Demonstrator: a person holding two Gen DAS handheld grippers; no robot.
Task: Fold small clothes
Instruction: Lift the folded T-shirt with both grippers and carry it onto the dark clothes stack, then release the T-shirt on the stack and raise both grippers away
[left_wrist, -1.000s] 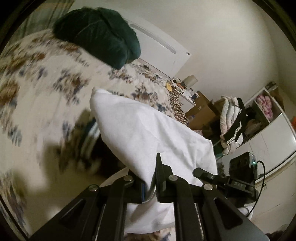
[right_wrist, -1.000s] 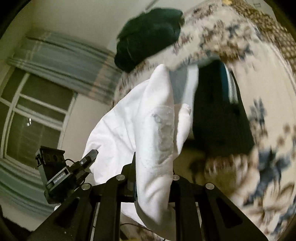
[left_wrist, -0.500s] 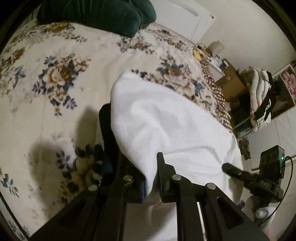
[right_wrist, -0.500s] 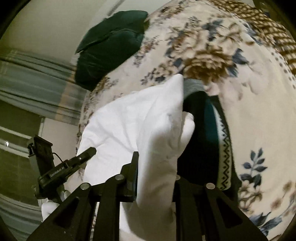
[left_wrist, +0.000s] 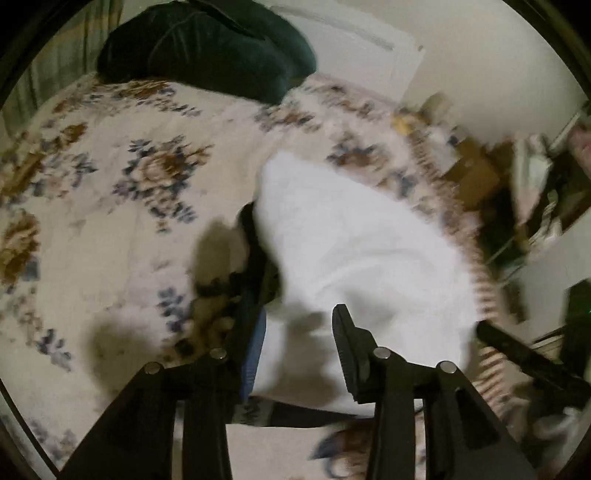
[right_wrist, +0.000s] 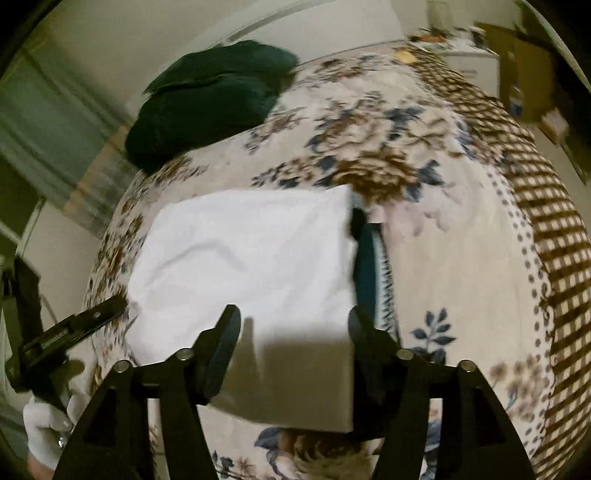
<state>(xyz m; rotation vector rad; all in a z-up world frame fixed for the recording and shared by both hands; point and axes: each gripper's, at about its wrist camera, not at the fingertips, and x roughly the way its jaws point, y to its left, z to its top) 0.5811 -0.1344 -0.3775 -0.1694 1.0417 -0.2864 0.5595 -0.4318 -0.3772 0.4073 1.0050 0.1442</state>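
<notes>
1. Your bed (right_wrist: 454, 266) has a cream spread with brown and blue flowers, and a brown checked border along its right side.
2. A folded white garment (right_wrist: 243, 258) lies flat, partly over a dark patterned piece (right_wrist: 369, 273).
3. Dark green cushions (left_wrist: 207, 51) sit well apart at the far end.

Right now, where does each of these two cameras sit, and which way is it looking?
Left wrist: sits on the left gripper, looks down at the white cloth on the bed; its opening fingers show.
Right wrist: sits on the right gripper, looks down at the cloth; its opening fingers and a gloved hand show.
Shared: cloth, bed, green cushion.
</notes>
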